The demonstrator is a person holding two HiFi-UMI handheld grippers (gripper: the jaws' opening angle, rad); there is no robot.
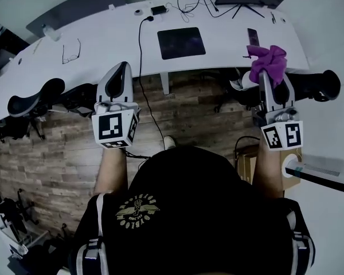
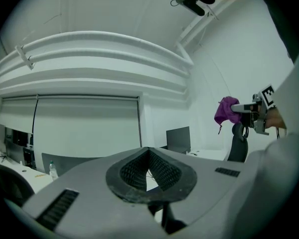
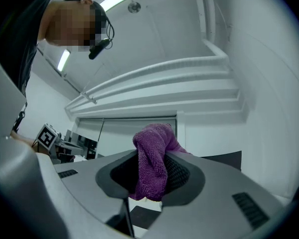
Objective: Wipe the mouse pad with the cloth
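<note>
Head view, L to R: an office chair (image 1: 37, 99) sits at 9 o'clock by the near edge of the white desk (image 1: 103, 39). A clear bottle (image 1: 50, 33) and a pair of glasses (image 1: 70, 51) lie on the desk at 10–11 o'clock. The left hand-held gripper (image 1: 123, 69) is at approx. 10 o'clock of frame centre and points toward the desk. Its jaws are closed tip to tip w/ nothing between them, as its own view confirms. A black cable (image 1: 141, 62) runs from the desk top over the near edge down to the wood floor (image 1: 51, 153). The mouse pad (image 1: 181, 42), a dark rectangle, lies flat on the desk at 12 o'clock, uncovered and well apart from both grippers. A phone (image 1: 253, 37) lies near the pad, at its 3 o'clock. The cloth (image 1: 268, 61), purple and bunched, is at 1–2 o'clock of frame, to the pad's 4 o'clock and not touching it. It overlaps the desk's near edge in the picture; its height above the desk cannot be told. The right hand-held gripper (image 1: 265, 76) has its jaws clamped on the cloth. In the right gripper view the fabric is pinched between the ribbed pads, w/ one fold standing above the tips and a tail hanging below. A second chair (image 1: 318, 85) is at 3 o'clock.
</note>
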